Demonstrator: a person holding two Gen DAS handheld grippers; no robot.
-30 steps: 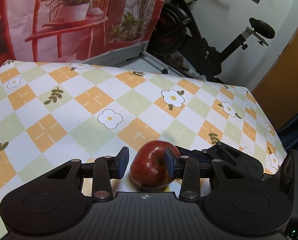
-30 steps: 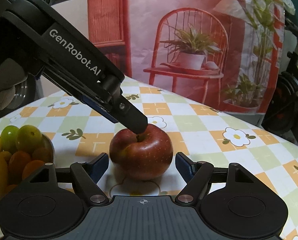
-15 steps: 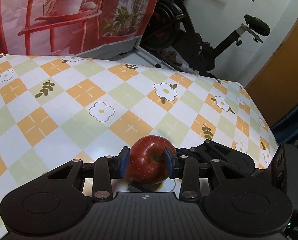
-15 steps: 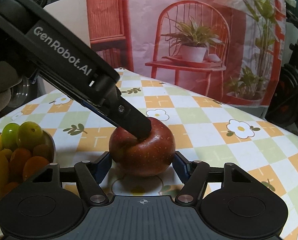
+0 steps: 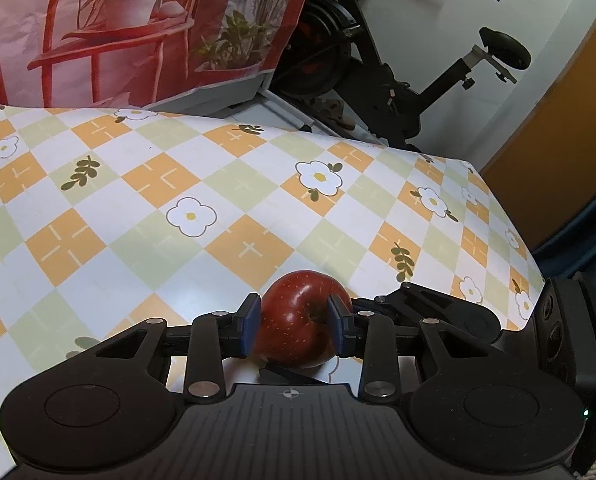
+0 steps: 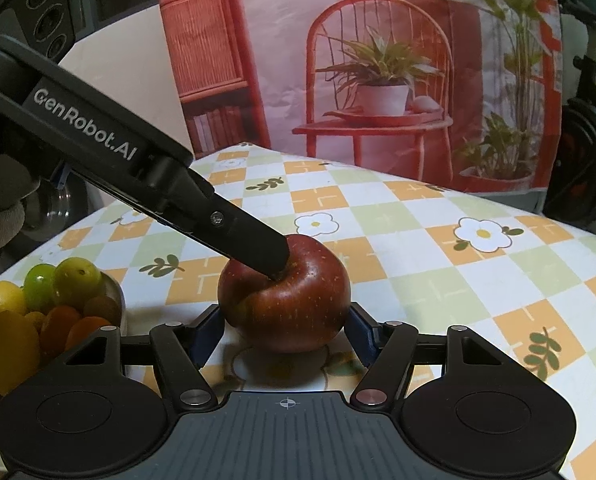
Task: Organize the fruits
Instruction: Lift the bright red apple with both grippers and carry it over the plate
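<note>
A dark red apple [image 5: 298, 320] [image 6: 290, 312] sits on the checked flowered tablecloth [image 5: 226, 208]. My left gripper [image 5: 296, 326] is shut on it, its blue pads pressing the apple's left and right sides. In the right wrist view one left finger [image 6: 250, 240] slants down from the upper left into the apple's stem hollow. My right gripper [image 6: 286, 332] comes from the opposite side. Its blue pads bear on the apple's lower flanks, so it is shut on the same apple.
A bowl [image 6: 114, 292] at the left holds lemons, green fruits and small orange fruits. A gloved hand [image 6: 6, 216] grips the left tool. An exercise bike [image 5: 397, 80] and a printed backdrop [image 6: 377, 80] stand beyond the table's far edge [image 5: 337, 140].
The left jaws have closed from a small gap onto the apple's sides. The right jaws have narrowed from standing wide of the apple until they meet it. The apple has stayed in place.
</note>
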